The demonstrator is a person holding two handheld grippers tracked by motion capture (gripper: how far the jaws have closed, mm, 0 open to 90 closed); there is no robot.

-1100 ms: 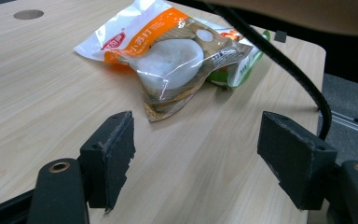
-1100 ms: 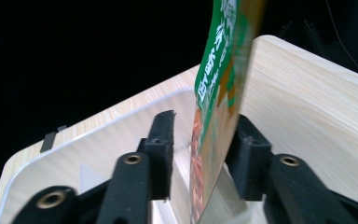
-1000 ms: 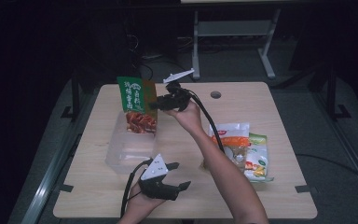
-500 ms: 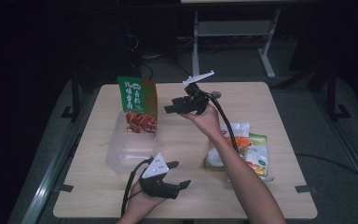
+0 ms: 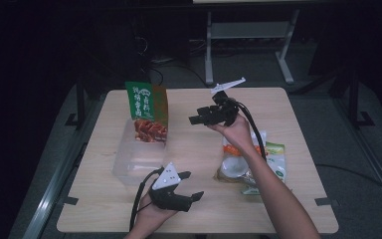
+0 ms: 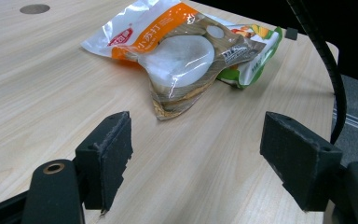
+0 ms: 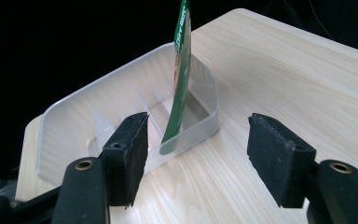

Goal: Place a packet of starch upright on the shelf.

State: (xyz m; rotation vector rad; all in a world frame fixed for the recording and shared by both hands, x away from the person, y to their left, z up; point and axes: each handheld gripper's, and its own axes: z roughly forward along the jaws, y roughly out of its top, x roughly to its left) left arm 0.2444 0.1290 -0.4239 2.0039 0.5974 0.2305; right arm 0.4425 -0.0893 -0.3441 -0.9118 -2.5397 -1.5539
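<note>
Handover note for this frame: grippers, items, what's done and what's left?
Left gripper: open, empty, low at the near edge.
Right gripper: open, empty, raised mid-table, facing the bin.
Green pouch stands upright in the clear bin.
Orange packet lies on a green packet on the table's right side.
Done: one pouch binned.
Left, likely: the two packets.

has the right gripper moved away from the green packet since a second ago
Yes. The right gripper was touching the green packet standing in the clear box; now it sits open to the packet's right, with bare table between them.
</note>
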